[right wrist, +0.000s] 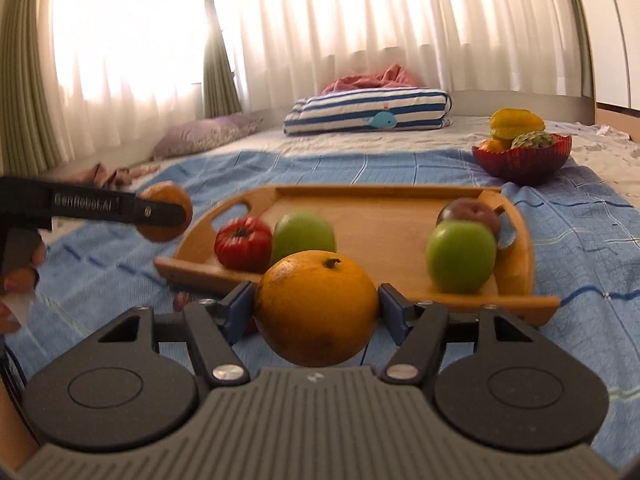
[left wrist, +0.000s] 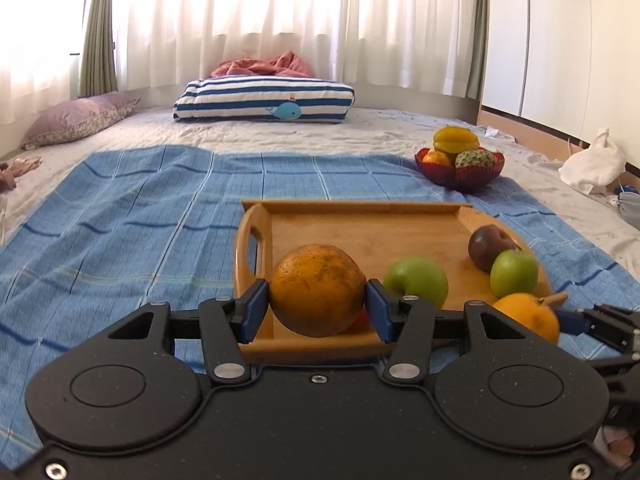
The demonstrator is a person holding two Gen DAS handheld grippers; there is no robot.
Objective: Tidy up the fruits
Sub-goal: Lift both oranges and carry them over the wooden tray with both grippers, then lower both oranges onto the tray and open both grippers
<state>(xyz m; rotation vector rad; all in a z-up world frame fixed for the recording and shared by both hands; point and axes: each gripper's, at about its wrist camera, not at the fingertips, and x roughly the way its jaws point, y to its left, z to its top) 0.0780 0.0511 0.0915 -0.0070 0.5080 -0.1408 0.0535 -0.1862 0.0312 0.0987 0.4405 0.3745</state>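
1. We take the wooden tray (left wrist: 360,236) on the blue checked cloth (left wrist: 132,216) as our landmark.
2. Our left gripper (left wrist: 317,300) is clamped on a rough-skinned orange (left wrist: 317,290), its blue pads pressing both sides. The fruit sits squarely between the fingers, lifted above the tray's near left corner.
3. Our right gripper (right wrist: 316,310) grips a smoother orange (right wrist: 316,308) with a dark stem on top. This fruit hangs just in front of the tray's near edge, over the cloth.
4. In the right wrist view the left gripper's orange shows beyond the tray's left handle.
5. Inside the tray we see a red ribbed tomato (right wrist: 243,243) touching a green apple (right wrist: 303,236) near the left end.
6. At the tray's right end a second green apple (right wrist: 460,256) stands just before a dark purple fruit (right wrist: 470,210).
7. Beyond the tray's far right corner, well apart, a red bowl (right wrist: 520,164) holds a yellow starfruit (right wrist: 517,122) and other fruit.
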